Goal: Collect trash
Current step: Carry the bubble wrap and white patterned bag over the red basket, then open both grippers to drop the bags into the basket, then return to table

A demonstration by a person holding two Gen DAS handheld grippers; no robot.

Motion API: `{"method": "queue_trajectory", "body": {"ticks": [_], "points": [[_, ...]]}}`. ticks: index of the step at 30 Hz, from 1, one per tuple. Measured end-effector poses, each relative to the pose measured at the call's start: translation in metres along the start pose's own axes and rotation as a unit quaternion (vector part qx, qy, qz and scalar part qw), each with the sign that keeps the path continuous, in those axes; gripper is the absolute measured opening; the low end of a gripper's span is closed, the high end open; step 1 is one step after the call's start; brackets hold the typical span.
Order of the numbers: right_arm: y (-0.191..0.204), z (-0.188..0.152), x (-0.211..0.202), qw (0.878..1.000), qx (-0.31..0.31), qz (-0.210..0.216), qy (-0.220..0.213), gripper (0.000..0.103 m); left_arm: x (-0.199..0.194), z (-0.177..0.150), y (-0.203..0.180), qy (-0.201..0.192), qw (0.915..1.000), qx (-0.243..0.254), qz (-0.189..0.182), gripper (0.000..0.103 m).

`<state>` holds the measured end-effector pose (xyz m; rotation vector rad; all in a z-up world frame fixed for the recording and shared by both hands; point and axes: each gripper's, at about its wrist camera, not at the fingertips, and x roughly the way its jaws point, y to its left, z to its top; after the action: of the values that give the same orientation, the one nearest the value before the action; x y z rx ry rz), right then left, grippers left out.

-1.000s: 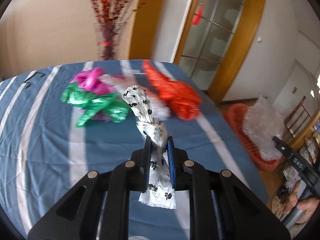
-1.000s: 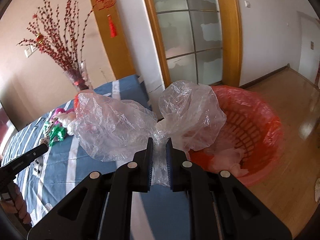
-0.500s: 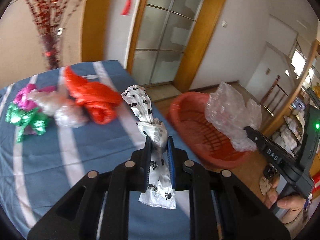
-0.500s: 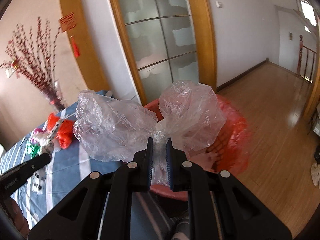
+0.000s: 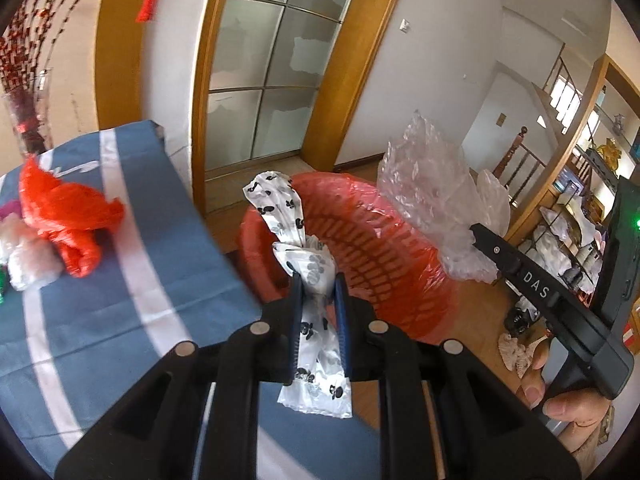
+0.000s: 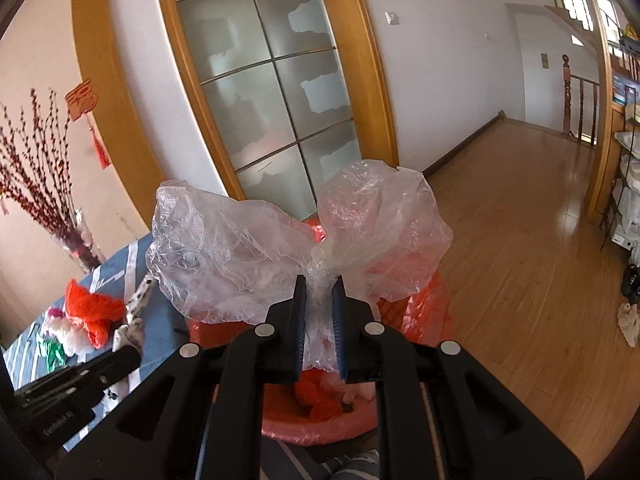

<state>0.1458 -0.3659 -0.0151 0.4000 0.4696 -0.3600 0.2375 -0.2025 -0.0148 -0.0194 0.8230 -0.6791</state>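
Note:
My left gripper (image 5: 317, 280) is shut on a white plastic bag with black prints (image 5: 280, 200), held upright at the near rim of the red basket (image 5: 372, 256). My right gripper (image 6: 319, 280) is shut on a crumpled clear plastic bag (image 6: 240, 248), held over the red basket (image 6: 424, 304), which has a red liner and some trash inside. The right gripper with the clear bag also shows in the left wrist view (image 5: 432, 192), over the basket's far right side. The left gripper shows in the right wrist view (image 6: 80, 372) at lower left.
A blue striped tablecloth (image 5: 132, 264) covers the table left of the basket. On it lie a red plastic bag (image 5: 68, 216) and pale wrappers (image 5: 28, 256). A vase of red branches (image 6: 76, 240) stands at the table's far end. Wooden floor (image 6: 520, 240) lies to the right.
Both grippers have swung right, away from the table's trash pile toward the red basket. The basket is now closer and more central in both views. Both bags stay gripped.

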Motion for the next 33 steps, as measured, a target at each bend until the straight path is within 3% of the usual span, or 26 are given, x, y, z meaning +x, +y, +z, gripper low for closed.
{"method": "queue_trajectory", "body": {"ticks": [20,25,33], "points": [[-0.023,0.007,0.032,0.999,0.042,0.008,0.022,0.015,0.054,0.005,-0.024,0.033,0.9994,0.005,-0.013,0.020],[-0.028,0.006,0.036,0.998,0.057,0.019,0.031,0.040,0.061,0.003,-0.019,0.040,0.9992,-0.002,-0.006,0.035],[-0.034,-0.003,0.036,0.998,0.062,0.004,0.033,0.054,0.053,-0.008,0.006,0.042,0.9988,-0.013,0.023,0.048]]}}
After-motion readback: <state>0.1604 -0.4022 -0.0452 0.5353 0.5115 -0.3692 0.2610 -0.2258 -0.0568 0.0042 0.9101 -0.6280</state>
